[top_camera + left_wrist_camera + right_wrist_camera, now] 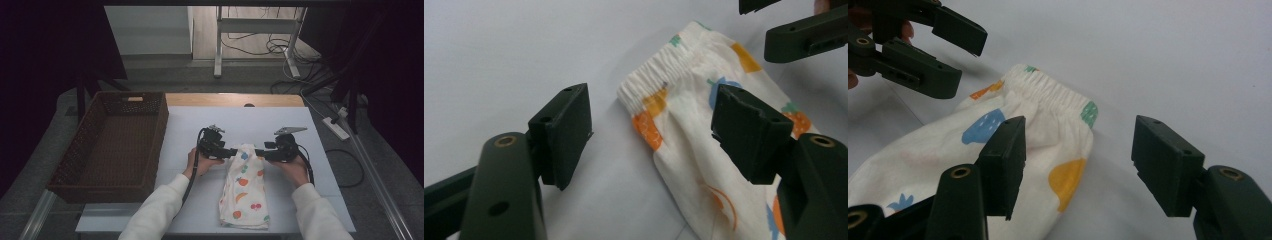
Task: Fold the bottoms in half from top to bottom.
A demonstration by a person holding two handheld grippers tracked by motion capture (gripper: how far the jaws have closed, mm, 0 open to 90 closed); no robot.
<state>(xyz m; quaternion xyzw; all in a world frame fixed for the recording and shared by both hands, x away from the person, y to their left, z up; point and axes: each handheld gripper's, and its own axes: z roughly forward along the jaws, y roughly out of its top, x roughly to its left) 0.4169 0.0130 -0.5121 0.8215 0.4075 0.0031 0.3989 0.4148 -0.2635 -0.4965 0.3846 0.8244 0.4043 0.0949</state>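
Observation:
A folded white garment (245,192) printed with coloured fruit lies on the white table (190,130), its elastic waistband (664,67) at the far end. My left gripper (233,151) sits at the waistband's left corner and my right gripper (260,153) at its right corner, and the two point at each other. In the left gripper view the left gripper (654,135) is open, with the waistband corner lying between the jaws untouched. In the right gripper view the right gripper (1085,165) is open astride the other corner of the waistband (1058,92). Neither gripper's pads press the cloth.
A brown wicker basket (85,145) stands at the table's left side, with nothing visible inside. Beyond the table's far edge are a desk frame (257,35) and cables on the floor. A power strip (336,127) lies off the right side.

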